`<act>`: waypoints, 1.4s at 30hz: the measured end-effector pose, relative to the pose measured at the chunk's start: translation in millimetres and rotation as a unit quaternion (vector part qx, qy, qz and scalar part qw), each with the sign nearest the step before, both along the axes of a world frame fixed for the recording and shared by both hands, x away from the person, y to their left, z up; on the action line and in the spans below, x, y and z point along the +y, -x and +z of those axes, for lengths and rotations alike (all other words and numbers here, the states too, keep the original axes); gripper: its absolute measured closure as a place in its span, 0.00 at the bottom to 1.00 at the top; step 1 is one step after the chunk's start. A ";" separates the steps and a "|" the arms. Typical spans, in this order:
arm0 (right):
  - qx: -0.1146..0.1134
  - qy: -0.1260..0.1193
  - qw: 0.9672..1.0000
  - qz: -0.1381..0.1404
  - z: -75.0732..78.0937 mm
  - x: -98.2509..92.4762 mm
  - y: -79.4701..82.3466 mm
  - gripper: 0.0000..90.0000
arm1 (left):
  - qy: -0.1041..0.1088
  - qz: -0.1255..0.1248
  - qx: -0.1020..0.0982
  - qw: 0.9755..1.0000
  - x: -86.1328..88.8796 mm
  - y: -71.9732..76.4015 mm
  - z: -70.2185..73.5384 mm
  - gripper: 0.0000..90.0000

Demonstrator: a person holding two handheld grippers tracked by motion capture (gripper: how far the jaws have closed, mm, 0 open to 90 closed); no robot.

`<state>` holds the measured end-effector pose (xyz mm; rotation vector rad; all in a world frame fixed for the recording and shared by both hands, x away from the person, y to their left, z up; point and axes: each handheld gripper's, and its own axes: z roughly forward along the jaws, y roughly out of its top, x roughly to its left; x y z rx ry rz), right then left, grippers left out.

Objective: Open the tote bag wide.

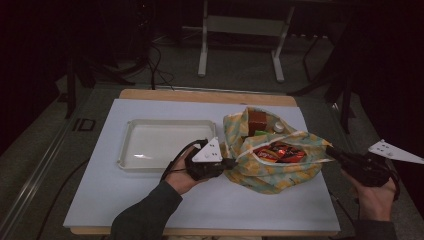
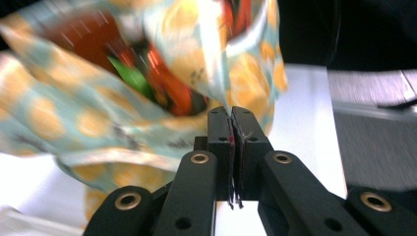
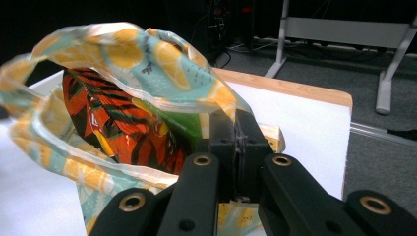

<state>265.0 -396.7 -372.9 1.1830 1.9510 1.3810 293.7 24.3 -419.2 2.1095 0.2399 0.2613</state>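
1. The patterned bag (image 1: 272,162) lay on the white table (image 1: 150,195), just right of the empty tray (image 1: 165,142).
2. The left gripper (image 1: 231,162) was clamped tight on the bag's left rim.
3. The right gripper (image 1: 331,150) pinched the right rim, mouth held open.
4. Inside sat an orange snack packet (image 3: 123,128) and what seemed a brown box (image 1: 257,119), though dim.

Left gripper (image 1: 231,162) black with a grey three-cornered plate dotted with small marks, black cable looping off its back, right gripper (image 1: 331,149) alike, black jaws on arms with brass-ringed holes, dark grey-green sleeve (image 1: 146,214) on the left forearm
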 end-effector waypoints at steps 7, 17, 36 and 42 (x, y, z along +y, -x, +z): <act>0.014 -0.011 1.000 0.007 -18.0 -1.1 1.9 0.95 | -0.058 0.021 0.034 0.998 -13.1 -15.3 -31.1 0.96; 0.015 -0.017 0.999 0.039 -16.7 -2.1 8.9 0.58 | -0.077 0.077 0.059 0.992 -4.7 -33.5 -38.4 0.96; 0.004 -0.022 0.999 0.036 19.1 35.6 -19.8 0.58 | -0.083 0.092 0.063 0.990 -7.3 -37.3 -46.9 0.93; 0.028 -0.011 0.998 0.058 8.2 47.1 -23.4 0.61 | -0.068 0.091 0.065 0.991 -3.4 -36.0 -43.8 0.85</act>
